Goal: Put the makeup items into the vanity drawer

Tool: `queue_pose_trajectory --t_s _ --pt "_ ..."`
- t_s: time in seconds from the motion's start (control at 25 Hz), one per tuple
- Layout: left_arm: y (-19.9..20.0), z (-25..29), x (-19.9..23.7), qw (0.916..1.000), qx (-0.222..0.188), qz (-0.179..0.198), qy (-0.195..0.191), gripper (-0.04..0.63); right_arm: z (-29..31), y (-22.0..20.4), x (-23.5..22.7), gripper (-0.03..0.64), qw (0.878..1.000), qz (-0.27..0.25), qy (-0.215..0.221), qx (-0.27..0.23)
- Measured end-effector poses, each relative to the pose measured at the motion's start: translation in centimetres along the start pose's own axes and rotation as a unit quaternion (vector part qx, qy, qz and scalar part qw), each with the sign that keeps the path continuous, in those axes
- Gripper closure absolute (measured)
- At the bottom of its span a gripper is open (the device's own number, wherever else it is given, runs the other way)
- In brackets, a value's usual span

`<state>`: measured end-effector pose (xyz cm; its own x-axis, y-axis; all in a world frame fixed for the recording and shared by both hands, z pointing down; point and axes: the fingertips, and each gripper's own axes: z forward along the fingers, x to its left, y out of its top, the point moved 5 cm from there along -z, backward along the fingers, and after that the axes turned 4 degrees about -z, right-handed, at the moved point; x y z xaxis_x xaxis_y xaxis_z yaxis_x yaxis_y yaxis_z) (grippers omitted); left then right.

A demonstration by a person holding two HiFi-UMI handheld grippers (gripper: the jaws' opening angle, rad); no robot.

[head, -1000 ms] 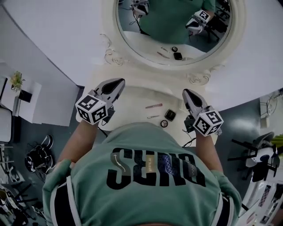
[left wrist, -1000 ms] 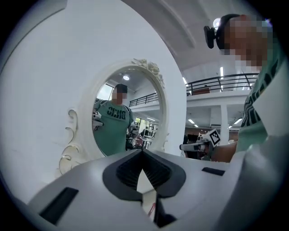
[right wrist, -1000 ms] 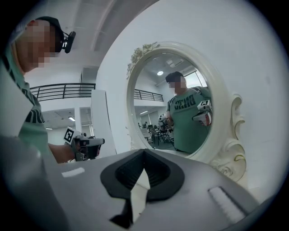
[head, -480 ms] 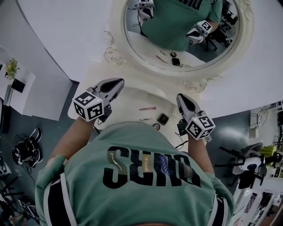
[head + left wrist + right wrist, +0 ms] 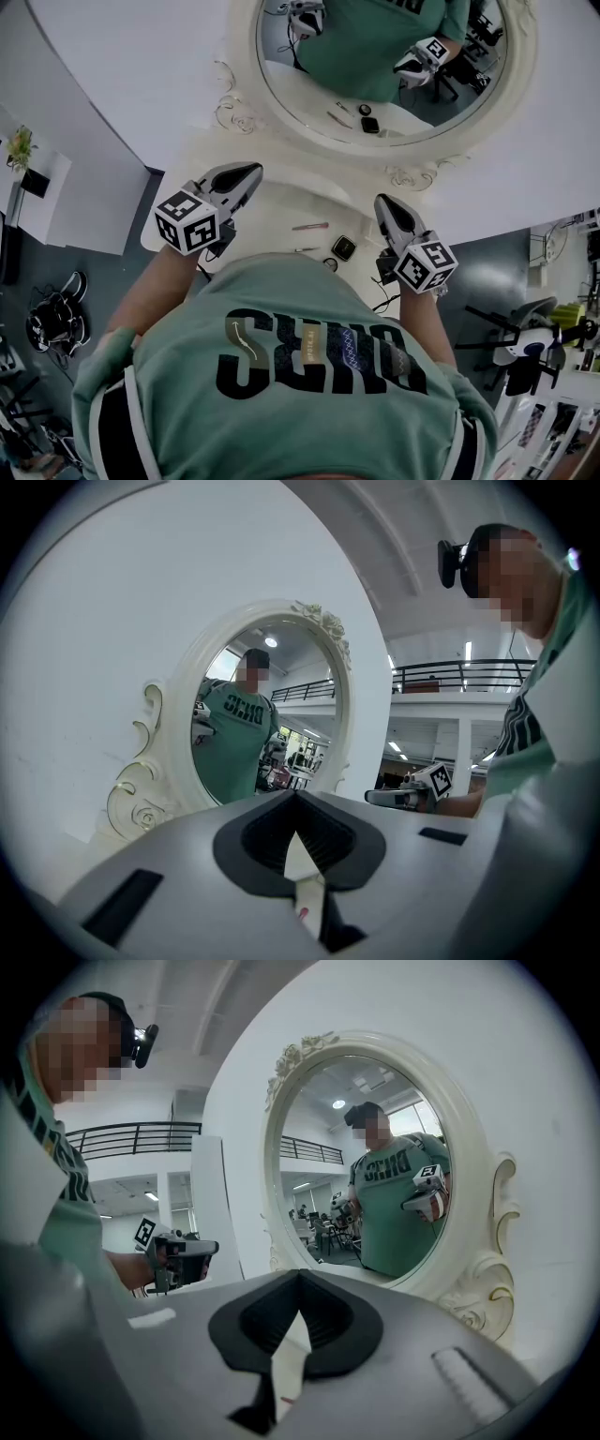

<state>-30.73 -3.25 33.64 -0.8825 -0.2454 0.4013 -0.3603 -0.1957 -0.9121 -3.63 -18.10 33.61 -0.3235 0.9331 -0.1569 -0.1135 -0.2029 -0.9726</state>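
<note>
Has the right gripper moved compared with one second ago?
No. The right gripper keeps the same spot beside the black compact; only the whole view shifted.

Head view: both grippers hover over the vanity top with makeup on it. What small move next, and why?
Probably open the right gripper and dip it toward the black compact. That gripper and the left gripper are shut and empty, and the compact lies nearest the right one on the vanity top.

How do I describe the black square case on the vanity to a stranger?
Find the oval mirror in its cream frame; the vanity top lies below it. There, nearer the right gripper, sits the black square case, the only square item among thin sticks.
</note>
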Motion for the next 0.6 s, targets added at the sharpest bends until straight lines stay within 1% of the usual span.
queue_pose_trajectory --t_s 0.36,0.6 --pt "-0.20 -0.17 -0.03 1.0000 0.002 0.002 0.001 0.592 0.04 -0.12 0.29 0.607 1.000 -0.004 0.005 0.000" --pt "-0.53 -0.27 -0.14 1.0000 0.005 0.001 0.003 0.592 -0.45 -0.07 0.74 0.609 1.000 -0.011 0.022 -0.003"
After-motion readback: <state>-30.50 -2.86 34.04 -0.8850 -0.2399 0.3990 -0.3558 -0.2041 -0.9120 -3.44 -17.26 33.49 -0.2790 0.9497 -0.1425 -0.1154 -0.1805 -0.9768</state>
